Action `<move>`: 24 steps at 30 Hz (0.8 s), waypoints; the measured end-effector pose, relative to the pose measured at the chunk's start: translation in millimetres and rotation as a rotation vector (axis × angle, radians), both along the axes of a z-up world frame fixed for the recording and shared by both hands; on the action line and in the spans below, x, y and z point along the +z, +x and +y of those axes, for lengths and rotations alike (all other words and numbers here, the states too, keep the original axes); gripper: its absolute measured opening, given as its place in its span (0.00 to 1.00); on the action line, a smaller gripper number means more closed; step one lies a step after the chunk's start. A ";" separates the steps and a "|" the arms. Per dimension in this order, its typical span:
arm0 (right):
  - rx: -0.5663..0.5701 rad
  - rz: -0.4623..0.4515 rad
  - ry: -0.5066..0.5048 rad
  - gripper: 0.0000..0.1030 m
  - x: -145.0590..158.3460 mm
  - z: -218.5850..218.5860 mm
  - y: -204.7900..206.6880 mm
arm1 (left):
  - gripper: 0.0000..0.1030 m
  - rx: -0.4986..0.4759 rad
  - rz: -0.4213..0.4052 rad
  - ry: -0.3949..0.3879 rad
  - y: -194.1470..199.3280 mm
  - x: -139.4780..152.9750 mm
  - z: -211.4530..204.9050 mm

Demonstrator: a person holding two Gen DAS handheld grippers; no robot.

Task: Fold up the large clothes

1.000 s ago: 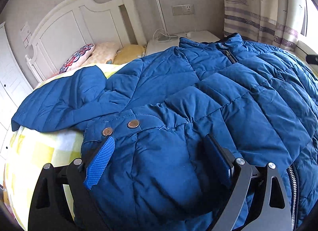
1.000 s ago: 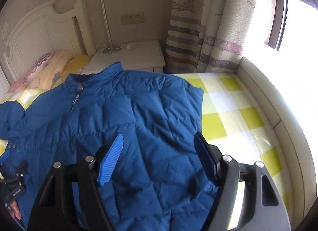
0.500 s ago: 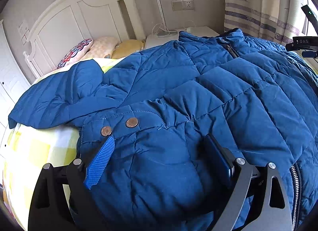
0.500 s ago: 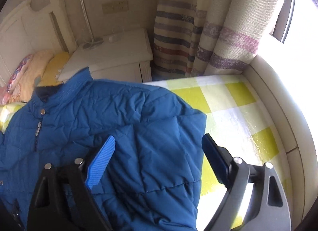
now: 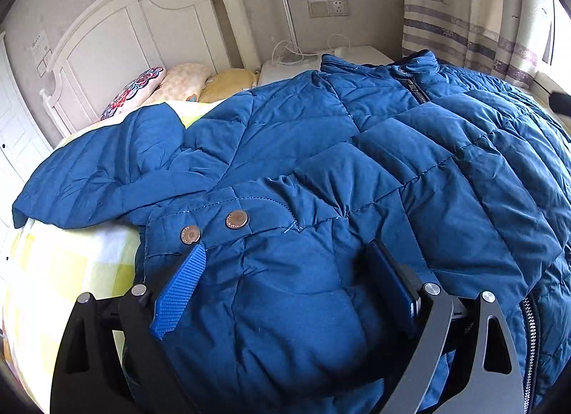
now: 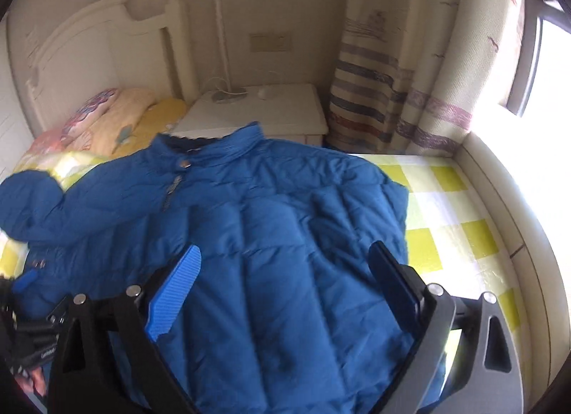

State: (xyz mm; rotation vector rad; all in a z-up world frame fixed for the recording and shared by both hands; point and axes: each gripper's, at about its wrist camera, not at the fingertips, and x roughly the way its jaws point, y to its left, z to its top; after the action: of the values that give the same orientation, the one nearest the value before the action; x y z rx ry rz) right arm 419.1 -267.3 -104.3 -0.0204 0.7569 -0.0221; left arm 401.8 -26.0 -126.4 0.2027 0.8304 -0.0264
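A blue quilted jacket (image 5: 321, 150) lies spread front-up on the bed, collar (image 6: 214, 144) toward the nightstand. One sleeve (image 5: 100, 178) trails off to the left. My left gripper (image 5: 285, 248) rests wide open over a puffy part just below two copper snap buttons (image 5: 236, 219); fabric bulges between its fingers and the ribbed blue pad (image 5: 178, 292) shows bare. My right gripper (image 6: 285, 248) hovers over the jacket's (image 6: 267, 207) right half, its jaws opening and gripping nothing. The right wrist view is blurred. The left gripper's blue pad (image 6: 25, 280) shows at that view's lower left.
The yellow-and-white checked sheet (image 6: 449, 221) lies bare to the right of the jacket. Pillows (image 5: 171, 82) sit against the white headboard (image 5: 117, 36). A white nightstand (image 6: 264, 114) with a lamp stands behind the collar. Striped curtains (image 6: 385, 93) and a bright window are at the right.
The right gripper's jaws have spread wider and its view has swung over the jacket's right half, now blurred. The left gripper has stayed put over the snap buttons.
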 end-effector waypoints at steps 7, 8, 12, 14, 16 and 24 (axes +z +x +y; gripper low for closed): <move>-0.001 0.099 -0.129 0.97 -54.4 39.5 -7.8 | 0.85 -0.006 -0.009 -0.080 -2.9 5.1 10.6; -0.008 0.108 -0.103 0.97 -55.7 35.8 -6.9 | 0.85 -0.004 -0.011 -0.094 -5.5 7.9 14.4; -0.012 0.096 -0.090 0.97 -57.9 32.3 -6.9 | 0.85 0.014 -0.055 -0.189 -24.9 36.7 59.0; -0.012 0.089 -0.091 0.97 -58.5 32.5 -8.0 | 0.85 0.078 -0.079 -0.280 -26.2 50.7 110.2; -0.013 0.086 -0.091 0.97 -59.2 33.0 -9.2 | 0.85 0.184 -0.063 -0.403 -17.7 52.5 174.8; -0.007 0.096 -0.061 0.98 -58.9 29.0 -7.5 | 0.85 0.618 -0.173 -0.831 3.5 34.3 402.8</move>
State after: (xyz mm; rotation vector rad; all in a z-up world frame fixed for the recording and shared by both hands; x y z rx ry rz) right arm 411.6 -238.3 -163.2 -0.0773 0.8522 -0.0517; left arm 405.3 376.7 -92.2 -0.8254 0.6229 0.2217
